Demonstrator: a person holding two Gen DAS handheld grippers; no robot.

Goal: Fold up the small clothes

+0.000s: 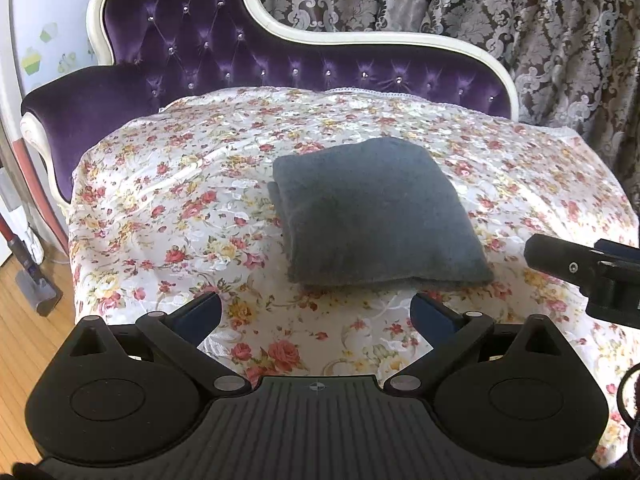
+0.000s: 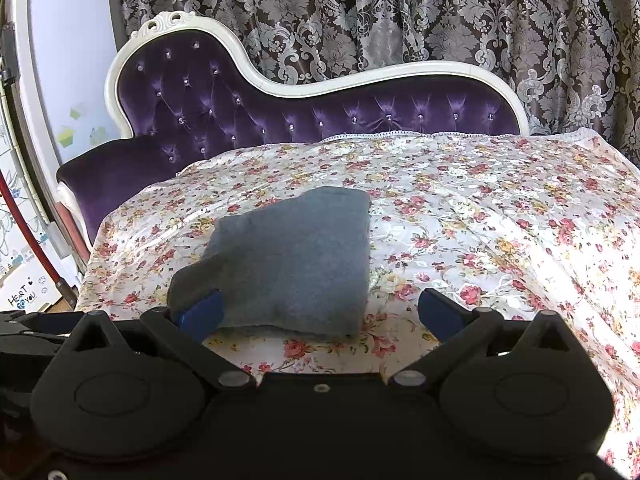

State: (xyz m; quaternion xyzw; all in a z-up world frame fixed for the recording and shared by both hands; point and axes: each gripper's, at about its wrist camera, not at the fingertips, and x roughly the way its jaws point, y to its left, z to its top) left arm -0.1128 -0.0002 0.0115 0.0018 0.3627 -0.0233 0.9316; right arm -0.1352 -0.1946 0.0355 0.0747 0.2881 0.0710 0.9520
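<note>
Since the grey garment (image 1: 376, 216) already lies as a folded square mid-way across the flowered sofa cover (image 1: 168, 208), folding looks finished; left claw (image 1: 316, 316) and right claw (image 2: 320, 312) gape empty at its near edge, so next probably withdraw or tidy.

Black gripper (image 1: 316, 316), seemingly blue-padded fingers (image 1: 202, 314)

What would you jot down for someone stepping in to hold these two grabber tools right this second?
Left gripper: jaws open, empty, just short of the near edge of the grey cloth.
Right gripper: jaws open, holding nothing; its left finger sits against the cloth's near-left corner.
The cloth lies as a compact folded square on the floral cover over the purple sofa.
Done: it looks fully folded.
Left: probably only tidying that lifted corner; no other clothes are in view.
</note>
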